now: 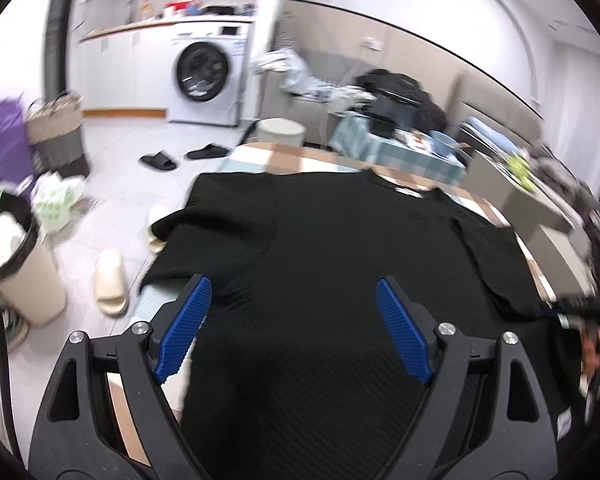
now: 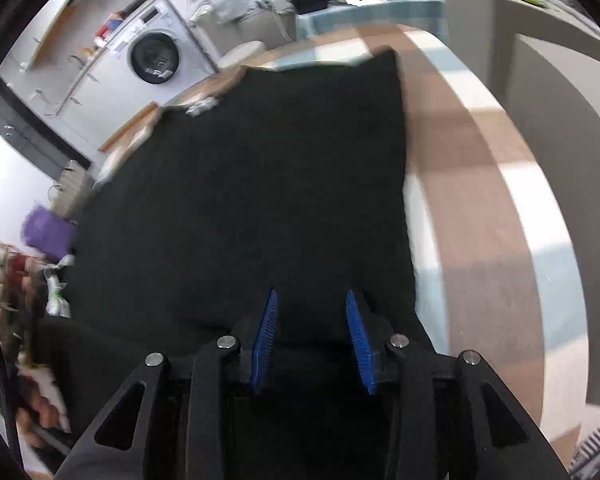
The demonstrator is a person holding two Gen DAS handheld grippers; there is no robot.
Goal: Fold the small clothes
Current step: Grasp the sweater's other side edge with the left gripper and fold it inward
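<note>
While the black shirt [image 1: 332, 248] lies flat on the checked counter [image 2: 480, 184], both my jaws released above its near hem, I should pinch the hem corners at seven and five o'clock evenly before folding.

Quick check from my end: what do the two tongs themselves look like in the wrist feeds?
Both match: left tongs and right tongs have matte black angular frames with triangular cutouts, round silver pivot bolts, and ribbed bright blue pads. No markings readable.
</note>
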